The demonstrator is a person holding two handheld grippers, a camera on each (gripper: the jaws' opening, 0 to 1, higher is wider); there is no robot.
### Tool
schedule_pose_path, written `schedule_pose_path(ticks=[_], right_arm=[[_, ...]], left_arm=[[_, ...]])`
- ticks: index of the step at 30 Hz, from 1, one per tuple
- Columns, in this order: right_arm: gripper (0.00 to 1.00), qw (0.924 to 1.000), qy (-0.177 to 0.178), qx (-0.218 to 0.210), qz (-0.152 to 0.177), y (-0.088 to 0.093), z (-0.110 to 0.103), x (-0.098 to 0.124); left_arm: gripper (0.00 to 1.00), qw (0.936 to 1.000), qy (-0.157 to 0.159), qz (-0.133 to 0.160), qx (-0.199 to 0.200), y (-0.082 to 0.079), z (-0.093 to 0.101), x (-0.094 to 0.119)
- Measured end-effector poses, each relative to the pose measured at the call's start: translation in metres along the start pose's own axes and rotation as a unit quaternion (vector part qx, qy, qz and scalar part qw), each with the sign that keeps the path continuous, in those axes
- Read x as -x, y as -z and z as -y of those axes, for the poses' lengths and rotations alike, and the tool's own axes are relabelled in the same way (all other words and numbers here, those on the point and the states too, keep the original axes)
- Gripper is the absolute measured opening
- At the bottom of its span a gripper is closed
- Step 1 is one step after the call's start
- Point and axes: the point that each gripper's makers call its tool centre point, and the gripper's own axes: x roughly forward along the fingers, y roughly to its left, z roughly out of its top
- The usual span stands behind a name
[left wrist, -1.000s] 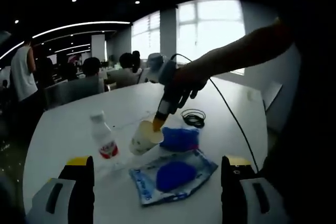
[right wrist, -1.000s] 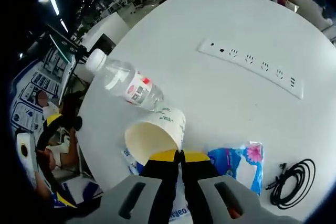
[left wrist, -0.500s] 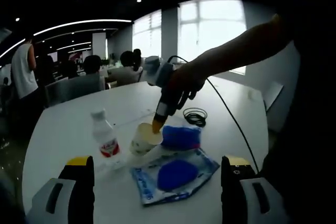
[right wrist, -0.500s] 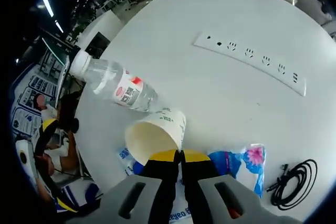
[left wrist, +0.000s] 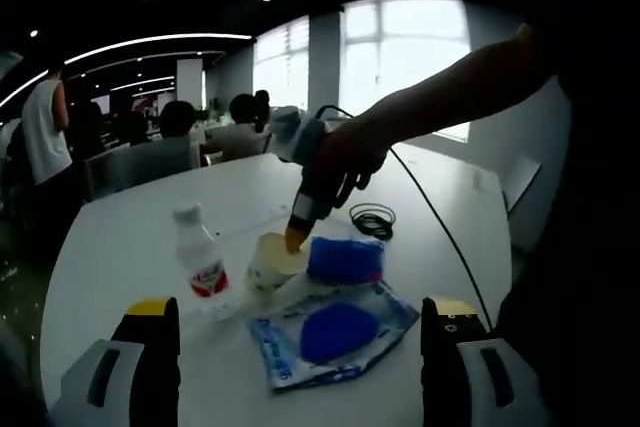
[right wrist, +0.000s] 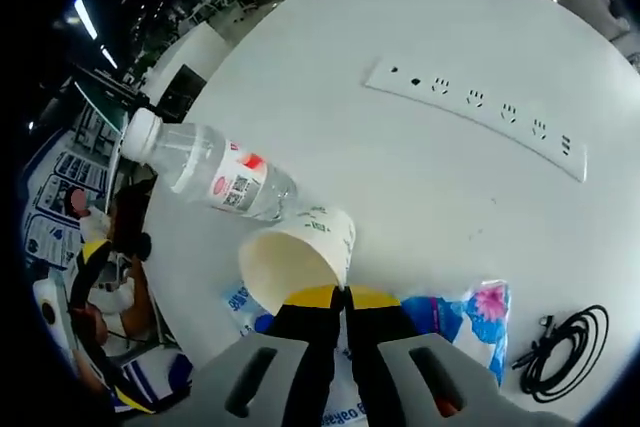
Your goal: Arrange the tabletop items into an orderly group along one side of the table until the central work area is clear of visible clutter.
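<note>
**Cup pinched by the rim, needs a steady carry**

Right gripper [right wrist: 345, 299] has its fingers closed tight on the paper cup's [right wrist: 300, 255] rim. Left gripper [left wrist: 298, 332] hangs wide open, holding nothing. I'd keep the pinch firm and move slowly so the thin wall doesn't buckle. Cup sits just beside the water bottle [right wrist: 212, 179] and tissue pack [right wrist: 465, 319] on the table [right wrist: 430, 197], mouth facing the right gripper, long axis pointing away from it.

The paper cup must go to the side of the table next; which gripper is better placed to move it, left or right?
Right. The right gripper is already shut on the paper cup's rim. The left gripper is open, short of the items, with the blue packet between it and the cup.
</note>
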Motion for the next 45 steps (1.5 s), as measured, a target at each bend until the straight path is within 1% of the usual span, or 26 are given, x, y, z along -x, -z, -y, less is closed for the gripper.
schedule_pose_path(ticks=[2,6,8,12,16,25,29,33,39,45], right_arm=[[0.0,1.0,0.0,-0.002,0.0,0.0,0.0,-0.001],[0.0,0.9999,0.001,-0.007,0.012,-0.008,0.001,-0.001],[0.0,0.9999,-0.001,-0.01,0.013,-0.009,-0.001,-0.001],[0.02,0.9999,0.001,-0.006,0.016,-0.011,0.001,-0.002],[0.02,0.9996,0.0,-0.007,0.029,-0.017,0.001,-0.001],[0.0,0.9996,-0.003,-0.003,0.027,-0.022,-0.005,-0.005],[0.0,0.9996,-0.001,-0.001,0.029,-0.026,-0.006,-0.008],[0.0,0.9992,0.006,0.001,0.04,-0.031,-0.007,-0.007],[0.0,0.9989,0.011,0.008,0.044,-0.033,-0.007,-0.007],[0.0,0.9981,0.018,0.01,0.058,-0.036,-0.006,-0.003]], left_arm=[[0.99,1.0,0.0,0.001,0.0,-0.001,-0.001,0.0],[0.99,1.0,-0.001,0.0,0.001,0.001,-0.002,0.0],[0.99,1.0,0.0,-0.001,0.002,0.002,-0.001,0.0],[0.99,1.0,0.0,-0.005,0.001,0.003,-0.002,-0.001],[0.99,1.0,0.0,-0.004,0.001,0.001,-0.001,-0.002],[0.99,1.0,-0.001,-0.005,0.003,0.001,-0.002,-0.004],[0.99,1.0,-0.002,-0.006,0.005,0.002,-0.001,-0.004],[0.99,0.9999,-0.004,-0.006,0.007,0.004,-0.004,-0.003],[0.99,0.9999,-0.007,-0.008,0.007,0.006,-0.007,-0.003],[0.99,0.9999,-0.006,-0.009,0.006,0.006,-0.007,-0.005]])
